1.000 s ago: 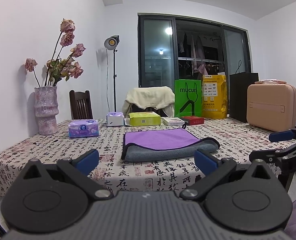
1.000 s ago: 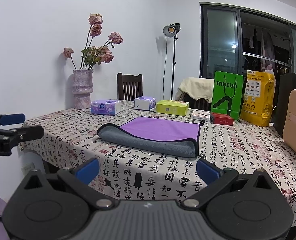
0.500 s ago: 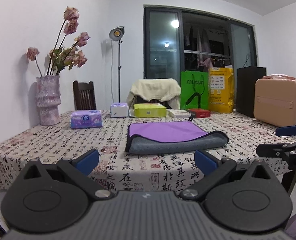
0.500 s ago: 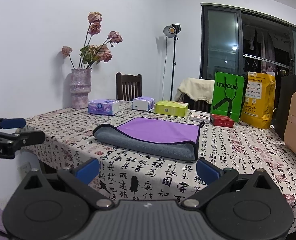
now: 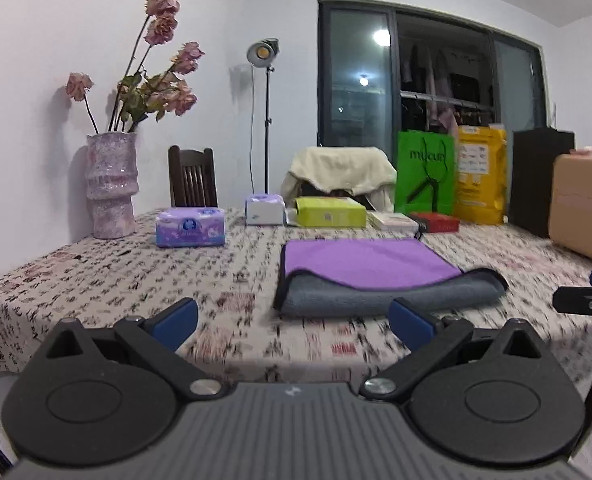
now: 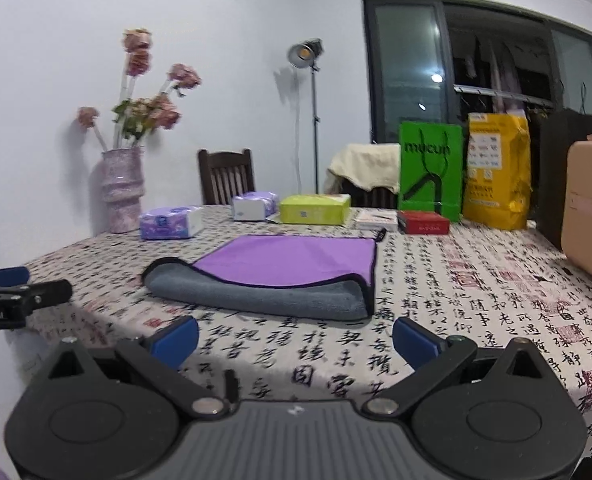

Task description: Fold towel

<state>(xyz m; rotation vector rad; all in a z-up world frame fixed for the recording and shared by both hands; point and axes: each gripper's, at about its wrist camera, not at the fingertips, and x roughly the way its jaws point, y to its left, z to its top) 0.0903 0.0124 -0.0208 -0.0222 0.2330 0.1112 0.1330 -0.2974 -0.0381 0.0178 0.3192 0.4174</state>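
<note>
A towel, purple on top and grey underneath, lies folded over on the patterned tablecloth, in the left wrist view (image 5: 372, 276) and in the right wrist view (image 6: 279, 276). Its grey fold faces me. My left gripper (image 5: 291, 324) is open and empty, in front of the table's near edge, short of the towel. My right gripper (image 6: 296, 340) is open and empty over the table's front edge, just short of the towel. Each gripper shows at the side of the other's view, the right one (image 5: 588, 300) and the left one (image 6: 15, 292).
Behind the towel stand tissue packs (image 5: 189, 226), a lime box (image 5: 330, 212), a red box (image 5: 436, 222), a green bag (image 5: 424, 172) and a yellow bag (image 5: 482, 176). A vase with flowers (image 5: 111, 186) stands at the left. A tan case (image 5: 584, 212) is at the right.
Both grippers have moved closer to the table and the towel; the towel looms larger in both views. Both stay open. The towel has not moved.
</note>
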